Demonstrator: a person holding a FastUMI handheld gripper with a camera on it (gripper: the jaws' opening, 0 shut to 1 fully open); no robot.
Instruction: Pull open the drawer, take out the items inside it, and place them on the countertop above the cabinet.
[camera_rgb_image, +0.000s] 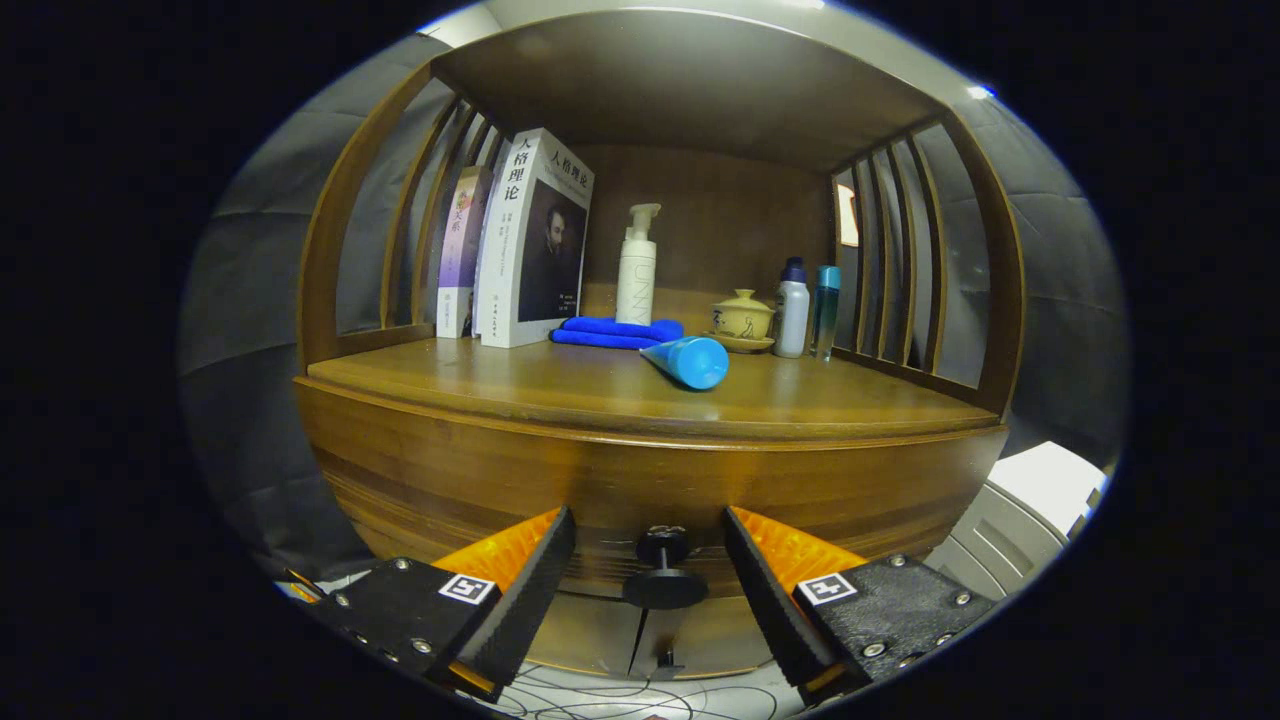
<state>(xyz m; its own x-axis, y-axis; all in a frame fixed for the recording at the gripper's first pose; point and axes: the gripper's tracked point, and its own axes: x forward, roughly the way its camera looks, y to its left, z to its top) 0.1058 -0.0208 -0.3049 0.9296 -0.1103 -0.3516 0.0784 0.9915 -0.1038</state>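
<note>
Clearly, the tool (650, 570) hangs with its two fingers spread apart, pressing on nothing. Between them sits the small dark round knob (664, 575) of the brown wooden drawer front (640, 480), which lies flush with the cabinet, not pulled out. Whether either finger touches the knob cannot be told; a gap shows on each side of it.

Above the drawer, at twelve o'clock from the fingers, runs the polished wooden table (560, 385) of the cabinet, ringed by a curved slatted wooden frame (905, 250). On it, at eleven o'clock from the knob, two upright books, a white-covered one (530, 240) and a thinner purple one (460, 250), stand side by side, touching. Just beside the white book a folded blue cloth (612, 332) lies flat, with a white pump bottle (636, 265) standing behind it. A blue plastic tube (688, 360) lies on its side in front of the cloth, near it. At one o'clock stand a yellow lidded ceramic cup on a saucer (742, 318), a white bottle with a dark cap (792, 308) and a slim teal bottle (826, 310), close together.
</note>
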